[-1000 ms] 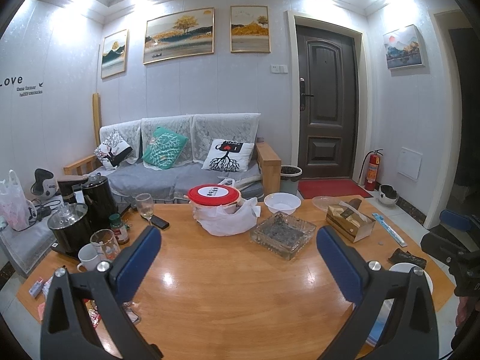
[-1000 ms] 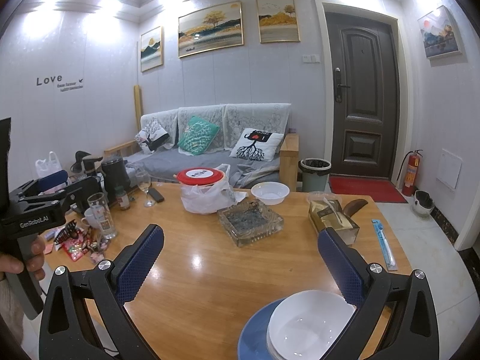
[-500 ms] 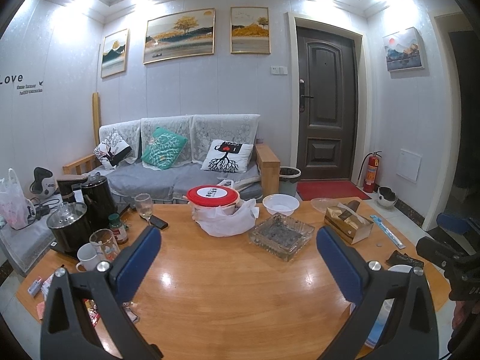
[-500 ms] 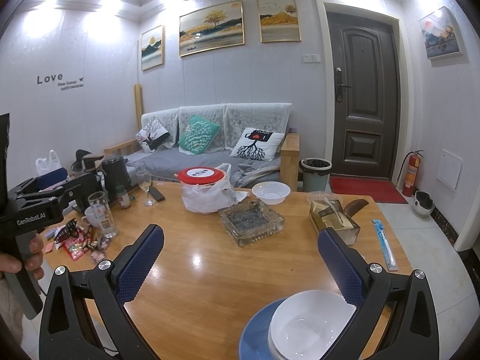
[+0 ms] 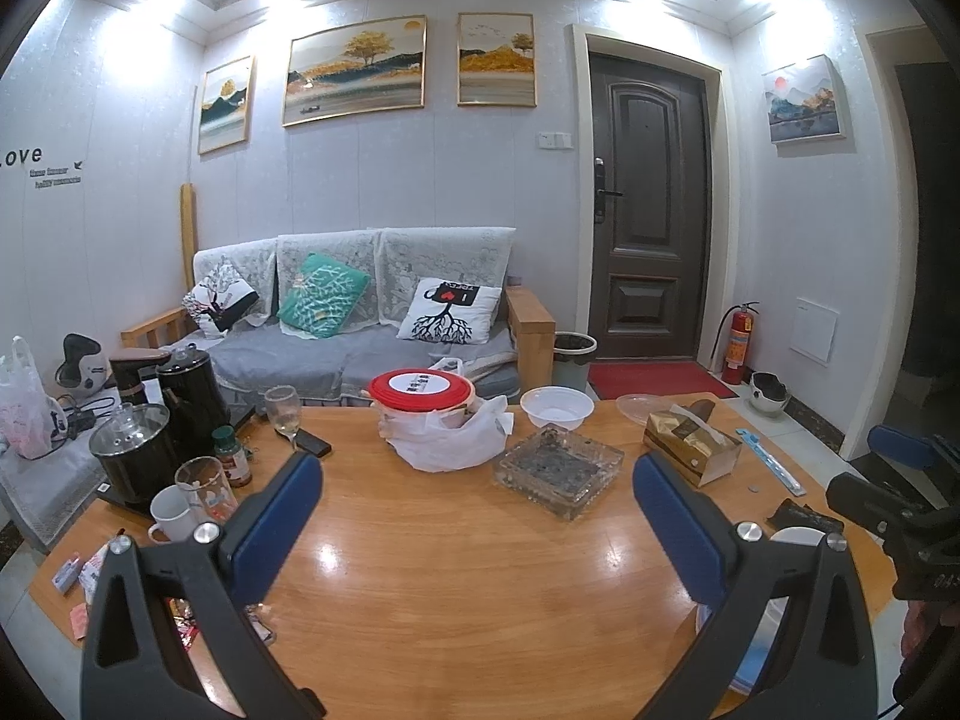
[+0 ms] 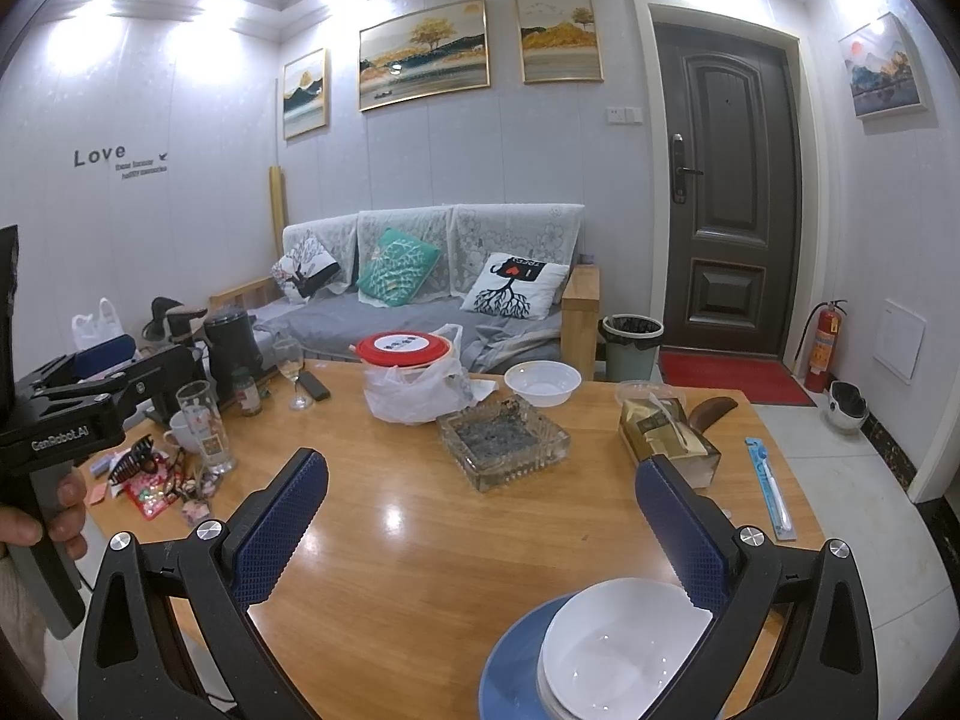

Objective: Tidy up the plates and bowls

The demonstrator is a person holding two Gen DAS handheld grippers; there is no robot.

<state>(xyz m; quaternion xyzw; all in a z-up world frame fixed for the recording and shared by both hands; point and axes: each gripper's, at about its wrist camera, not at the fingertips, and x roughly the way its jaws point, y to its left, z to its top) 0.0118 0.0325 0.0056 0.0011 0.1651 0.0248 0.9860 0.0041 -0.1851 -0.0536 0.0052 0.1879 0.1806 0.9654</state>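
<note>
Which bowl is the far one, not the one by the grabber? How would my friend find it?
Look at the wooden table, at its far edge near the sofa. There, right of the red-lidded tub in a plastic bag and just behind the glass ashtray, sits a small white bowl. It stands alone on bare wood, while the other white bowl sits on a blue plate.

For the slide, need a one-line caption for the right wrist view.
Open right gripper hovers over a wooden table, a white bowl on a blue plate beneath its right finger.
</note>
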